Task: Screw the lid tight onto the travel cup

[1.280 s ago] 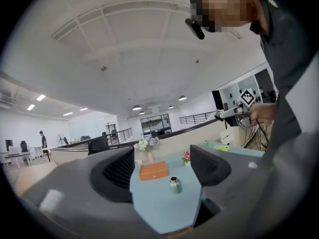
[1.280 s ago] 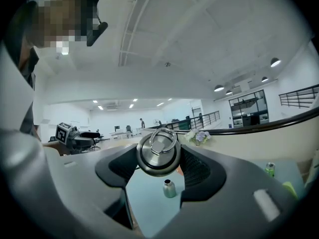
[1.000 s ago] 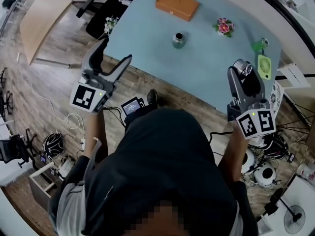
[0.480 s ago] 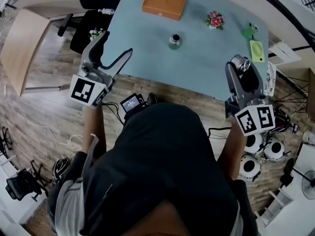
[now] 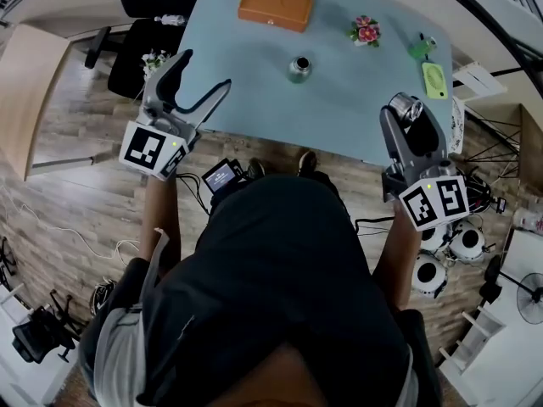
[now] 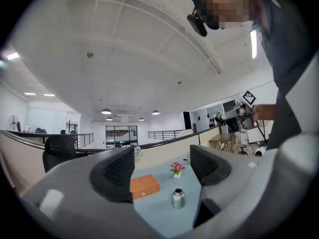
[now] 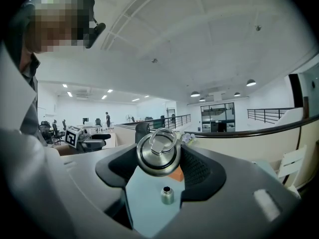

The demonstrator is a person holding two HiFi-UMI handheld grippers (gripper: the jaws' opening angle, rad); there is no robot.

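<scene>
On the pale blue table (image 5: 339,100), roughly mid-surface, stands the travel cup (image 5: 299,68). It is a small steel cup, upright, with its mouth uncovered. Taking the cup as dial centre in the head view:

- Orange box (image 5: 275,7) at 11 o'clock, toward the far edge, apart from the cup.
- Small pot of pink flowers (image 5: 366,31) at 2 o'clock, apart from the cup.
- Light green flat pad (image 5: 434,80) at 3 o'clock, near the table's right edge, with a darker green object (image 5: 420,47) just beyond it.
- Left gripper (image 5: 205,75) at 9 o'clock, over the table's left edge and well apart from the cup.
- Right gripper (image 5: 407,117) at 4 o'clock, at the near right edge, also well apart from the cup.

Left gripper view: the jaws are spread wide with nothing between the pads. The cup (image 6: 178,198) and the box (image 6: 144,185) show through the gap, down on the table.

Right gripper view: the jaws are pinching the lid (image 7: 158,153). It is a round steel lid with a ring handle on its face, which is turned toward the camera. The pads press its rim from both sides. The lid is held off the table, not on the cup. The cup (image 7: 167,195) shows below it in the frame, small and distant, with its dark mouth visible.

A black office chair (image 5: 148,32) stands off the table's left side, on wood flooring.
</scene>
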